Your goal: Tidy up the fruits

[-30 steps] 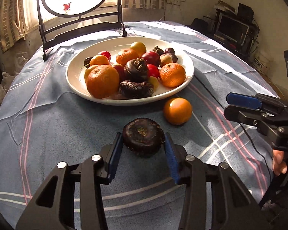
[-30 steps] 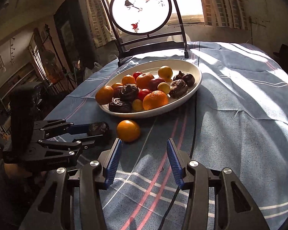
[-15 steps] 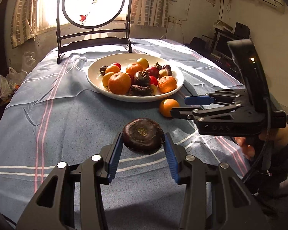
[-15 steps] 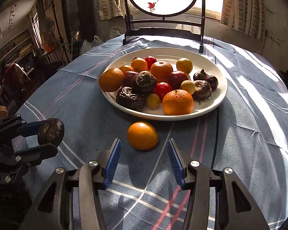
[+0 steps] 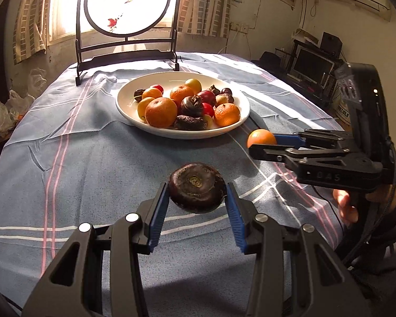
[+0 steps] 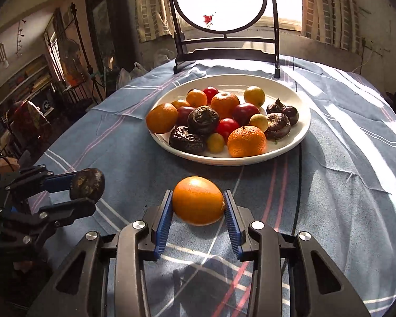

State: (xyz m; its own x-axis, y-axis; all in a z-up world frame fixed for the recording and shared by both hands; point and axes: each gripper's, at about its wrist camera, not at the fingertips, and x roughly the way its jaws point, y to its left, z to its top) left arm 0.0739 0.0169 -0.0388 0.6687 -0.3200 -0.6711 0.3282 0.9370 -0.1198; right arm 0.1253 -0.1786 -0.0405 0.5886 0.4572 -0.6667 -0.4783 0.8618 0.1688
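Now, notes by item:

Key relation: the white plate lies straight ahead of both grippers, in the upper centre of each wrist view; both fruits sit lower centre, short of its near rim.

Right gripper: jaws closing on the orange; blue pads at both its flanks, seemingly touching. Whether it is off the blue striped tablecloth I cannot tell.

Left gripper: clamped on a dark water chestnut, held above the cloth, shadow beneath it.

Nearer hand: right, by my reading; in the left view its orange sits just beside the plate's right rim, while the chestnut is well apart from the rim.

Axis: orange slightly wider than tall, long axis across the jaws. Chestnut flattened, stem scar facing the camera.

Looks: orange smooth, glossy, sunlit; chestnut purple-brown, matte, wrinkled.

Plate load: oranges, red and yellow small fruits, more chestnuts, crowded at centre; bare rim at near right.

Risk, judged: a round orange may roll on landing.
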